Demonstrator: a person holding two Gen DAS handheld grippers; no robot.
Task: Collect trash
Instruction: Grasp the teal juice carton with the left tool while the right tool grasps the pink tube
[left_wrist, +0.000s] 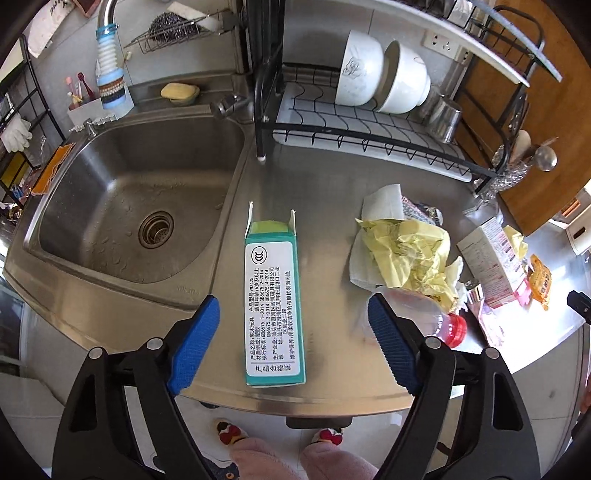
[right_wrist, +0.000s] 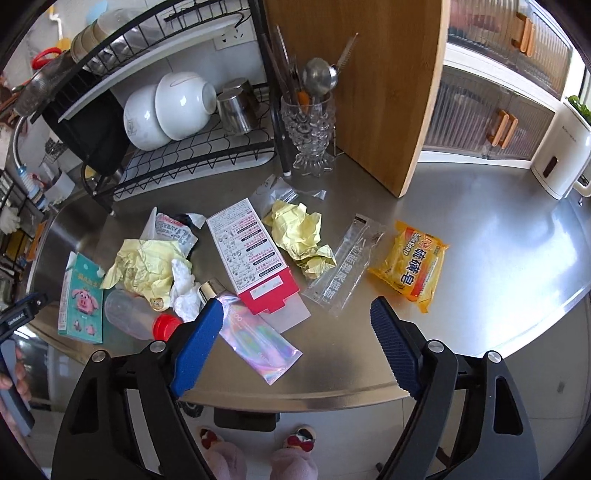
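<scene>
trash spread along the front of the steel bench, both jaws apart and empty

the left gripper (left_wrist: 293, 343) hangs over the front edge of the brushed steel bench (left_wrist: 325, 177), its ribbed blue jaws apart with nothing pressed between them. the teal carton (left_wrist: 273, 306) lies flat in the gap between them, long side running away from the front edge, white printed label up, far end flaps open. just beside the right-hand jaw lies a clear plastic bottle (left_wrist: 424, 317) with a red cap, on its side. beyond it sits crumpled yellow paper (left_wrist: 406, 251) on a white tissue. the sink (left_wrist: 140, 206) fills the bench's left end.

the right gripper (right_wrist: 297, 341) also stands with its jaws apart, holding nothing. a shiny iridescent pouch (right_wrist: 258, 332) lies flat partly under the left-hand jaw, near the front edge. behind it lies a white and red flat box (right_wrist: 255, 258), then a second yellow paper wad (right_wrist: 299, 236), a long clear wrapper (right_wrist: 343, 266) and a glossy yellow soap packet (right_wrist: 413, 266), well toward the bench's right. a wire dish rack (right_wrist: 184, 155) stands along the back edge.
</scene>
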